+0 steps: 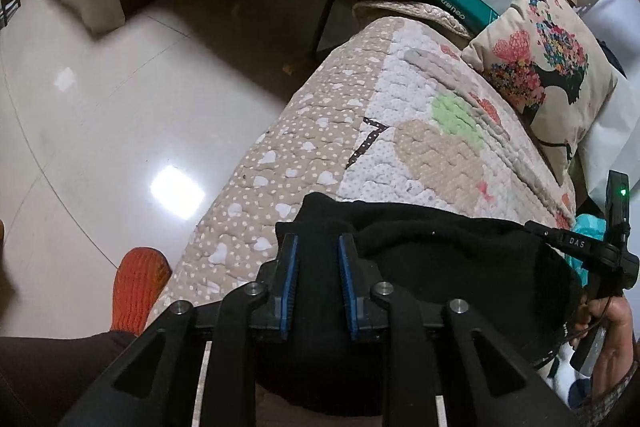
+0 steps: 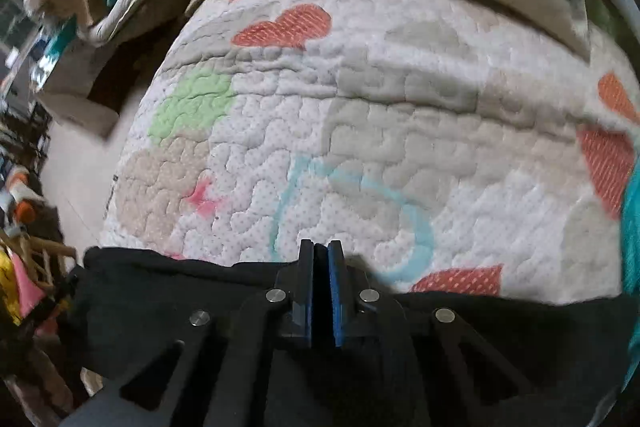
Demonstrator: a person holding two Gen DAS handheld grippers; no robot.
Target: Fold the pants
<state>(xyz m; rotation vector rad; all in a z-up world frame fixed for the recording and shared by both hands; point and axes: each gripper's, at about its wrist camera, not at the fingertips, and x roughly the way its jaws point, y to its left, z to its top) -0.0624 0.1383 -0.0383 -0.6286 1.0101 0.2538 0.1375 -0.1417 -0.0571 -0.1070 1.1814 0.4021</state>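
- Resting on the quilted cover (image 1: 420,131), the black pants (image 1: 440,251) lie along its near edge, bunched in soft folds.
- Your left gripper (image 1: 318,247) points down at the pants near the cover's left corner; its blue pads (image 1: 289,267) stand a little apart with black cloth between them. You cannot tell from this view whether they pinch it.
- Your right gripper (image 2: 319,251) sits at the far hem of the pants (image 2: 180,291), where the cloth meets the bare cover (image 2: 360,107). Its jaws are pressed together, with only a thin dark sliver between the pads; whether that sliver is cloth cannot be told.
- The left wrist view shows your right hand (image 1: 612,343) at the pants' right end.
- A floral cushion (image 1: 544,75) leans at the cover's far edge.
- An orange sock (image 1: 138,291) stands on the tiled floor (image 1: 100,107) beside the cover's left edge.
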